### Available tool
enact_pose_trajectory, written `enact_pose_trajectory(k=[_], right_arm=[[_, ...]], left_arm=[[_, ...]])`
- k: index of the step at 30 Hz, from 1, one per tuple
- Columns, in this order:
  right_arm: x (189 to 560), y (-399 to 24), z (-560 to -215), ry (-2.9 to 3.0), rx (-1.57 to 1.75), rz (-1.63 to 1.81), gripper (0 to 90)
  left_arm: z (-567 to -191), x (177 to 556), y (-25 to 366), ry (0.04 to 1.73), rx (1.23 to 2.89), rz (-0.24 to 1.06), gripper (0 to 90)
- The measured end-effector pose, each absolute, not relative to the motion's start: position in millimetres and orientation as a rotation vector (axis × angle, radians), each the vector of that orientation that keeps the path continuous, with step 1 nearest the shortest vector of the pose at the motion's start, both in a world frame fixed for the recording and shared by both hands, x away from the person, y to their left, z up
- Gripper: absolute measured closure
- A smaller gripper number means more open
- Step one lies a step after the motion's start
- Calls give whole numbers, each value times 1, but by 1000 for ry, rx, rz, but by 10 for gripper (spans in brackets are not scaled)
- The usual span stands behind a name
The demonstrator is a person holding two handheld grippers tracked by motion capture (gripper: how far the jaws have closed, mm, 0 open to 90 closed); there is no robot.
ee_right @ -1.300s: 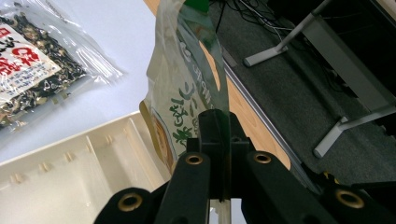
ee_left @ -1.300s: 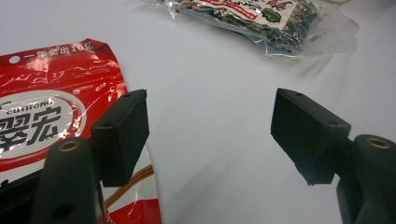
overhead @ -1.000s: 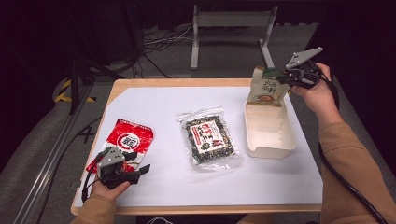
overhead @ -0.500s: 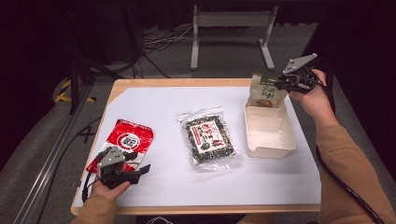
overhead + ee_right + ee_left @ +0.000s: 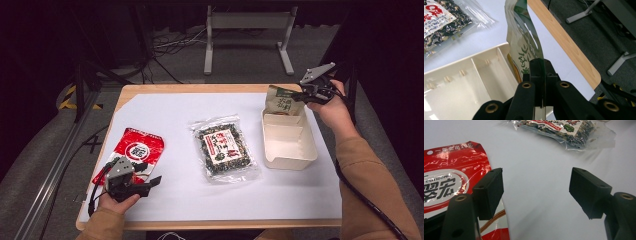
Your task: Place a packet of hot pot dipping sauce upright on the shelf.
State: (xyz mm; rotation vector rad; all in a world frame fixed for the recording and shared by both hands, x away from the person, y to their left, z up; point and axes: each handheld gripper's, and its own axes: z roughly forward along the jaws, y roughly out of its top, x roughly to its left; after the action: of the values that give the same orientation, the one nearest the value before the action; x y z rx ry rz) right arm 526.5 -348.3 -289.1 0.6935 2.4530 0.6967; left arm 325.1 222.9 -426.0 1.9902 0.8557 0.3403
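Spreading across the middle of the high view, the table point(image 5: 165, 107) carries a white sheet with a wooden edge showing along its far side. Toward the right of the frame sits the cream tray point(image 5: 290, 150), an open box with low walls and inner dividers; in the right gripper view it takes up the lower left. At centre lies the clear snack bag point(image 5: 223, 147), flat, with dark contents and a red and white label, well apart from the tray. At lower left lies the red pouch point(image 5: 134, 150), also flat.

The green pouch point(image 5: 282, 102) stands upright at the tray's far end, right of centre and high in the frame, its lower end down inside the tray. The right gripper point(image 5: 309, 93) has its jaws clenched on the pouch's top edge; in the right gripper view the thin edge runs between the two black jaws.

The left gripper point(image 5: 150, 184) rests at lower left in the person's hand, just beside the red pouch, its jaws released and wide with bare white sheet between them.
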Motion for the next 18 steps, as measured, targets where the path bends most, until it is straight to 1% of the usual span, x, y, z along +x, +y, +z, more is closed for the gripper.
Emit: enact_pose_trajectory(k=[11, 16, 18], right_arm=[[527, -357, -298, 2458, 765, 709, 846], [526, -358, -299, 2445, 776, 726, 805], [525, -358, -299, 2439, 791, 739, 770]], left_arm=[[-426, 326, 221, 857, 1991, 332, 282], [-426, 326, 220, 854, 1993, 326, 282], [-426, 327, 220, 850, 1994, 334, 282]])
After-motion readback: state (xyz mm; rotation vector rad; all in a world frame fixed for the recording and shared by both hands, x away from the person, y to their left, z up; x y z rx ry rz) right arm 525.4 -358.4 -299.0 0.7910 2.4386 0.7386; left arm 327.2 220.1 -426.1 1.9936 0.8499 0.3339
